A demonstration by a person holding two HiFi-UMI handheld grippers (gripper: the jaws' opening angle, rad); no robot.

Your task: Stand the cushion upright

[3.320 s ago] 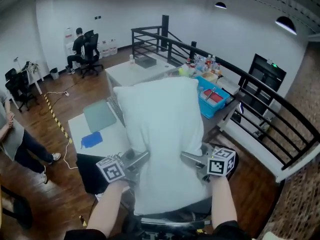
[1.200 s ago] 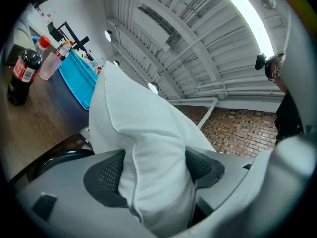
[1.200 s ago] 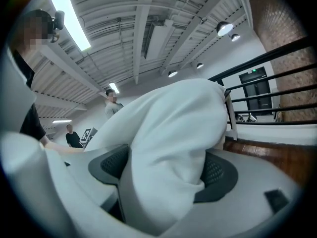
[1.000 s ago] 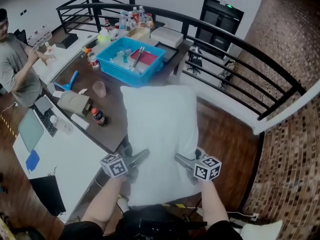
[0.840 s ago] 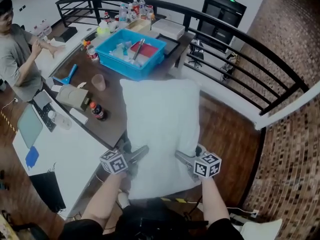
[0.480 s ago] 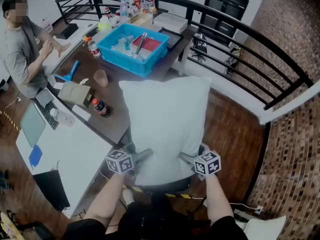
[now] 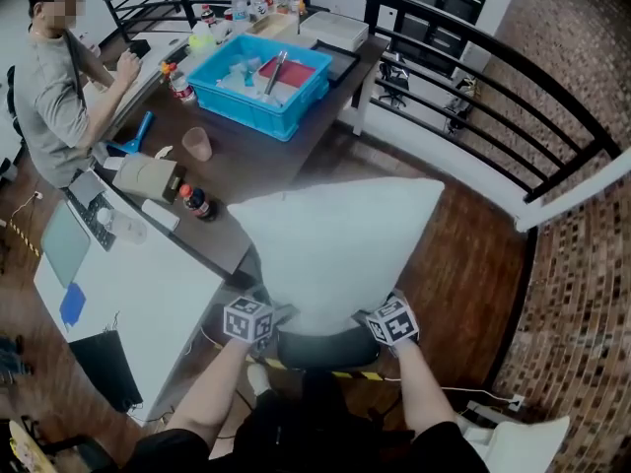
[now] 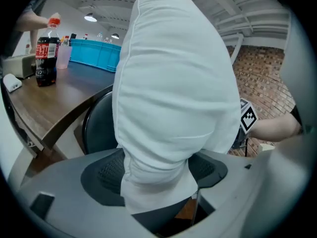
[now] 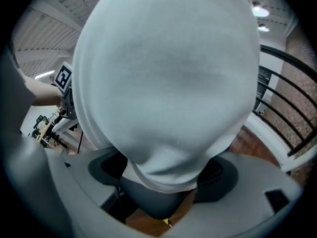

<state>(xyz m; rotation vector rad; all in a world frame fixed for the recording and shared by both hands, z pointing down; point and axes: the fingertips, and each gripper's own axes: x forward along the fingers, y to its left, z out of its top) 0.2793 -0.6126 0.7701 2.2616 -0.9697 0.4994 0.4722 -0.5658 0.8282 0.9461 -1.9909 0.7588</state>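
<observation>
A large white cushion hangs in front of me, gripped at its near lower edge by both grippers. My left gripper is shut on the cushion's left lower corner, and fabric bulges out between its pads. My right gripper is shut on the right lower corner. The cushion fills the left gripper view, and the cushion fills the right gripper view too. Its bottom edge sits just over a black chair seat. The top leans away from me.
A brown table at the left carries a blue bin, a cola bottle and a cup. A white desk lies nearer. A person stands at the far left. A black railing runs behind.
Both grippers have come down with the cushion, which now tips away from me and lies lower over the black chair seat. The person at the left has stepped closer to the table.
</observation>
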